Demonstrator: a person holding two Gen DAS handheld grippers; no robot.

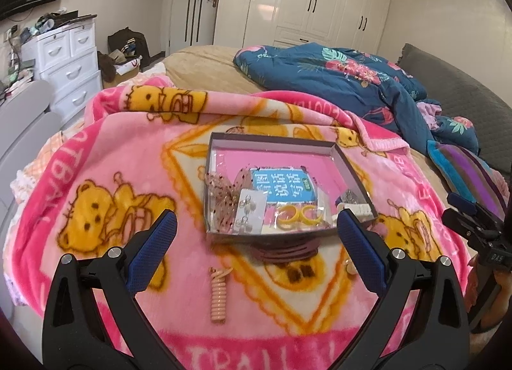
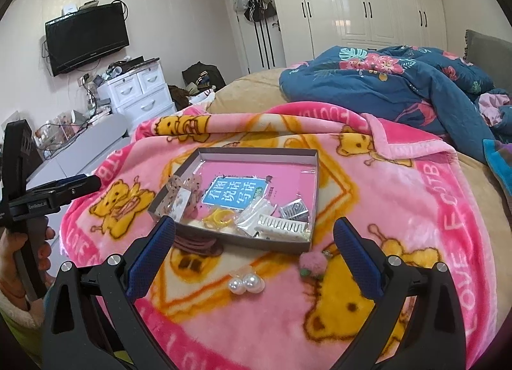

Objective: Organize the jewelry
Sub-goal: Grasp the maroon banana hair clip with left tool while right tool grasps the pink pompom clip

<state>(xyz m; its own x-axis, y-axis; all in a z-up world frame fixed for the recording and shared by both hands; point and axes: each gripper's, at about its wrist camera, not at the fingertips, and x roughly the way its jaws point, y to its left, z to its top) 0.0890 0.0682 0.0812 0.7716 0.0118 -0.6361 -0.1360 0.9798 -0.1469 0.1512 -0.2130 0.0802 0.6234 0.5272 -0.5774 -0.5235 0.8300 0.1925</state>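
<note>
Showing pearl earrings [image 2: 246,282] only rightward, spiral hair tie [image 1: 218,295] leftward.

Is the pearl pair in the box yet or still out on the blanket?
Out. The pearl pair lies on the pink blanket, in front of the box and apart from it.

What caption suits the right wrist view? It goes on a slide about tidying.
Open right tongs hover over pearl earrings and a pink pompom beside the jewelry tray.
</note>
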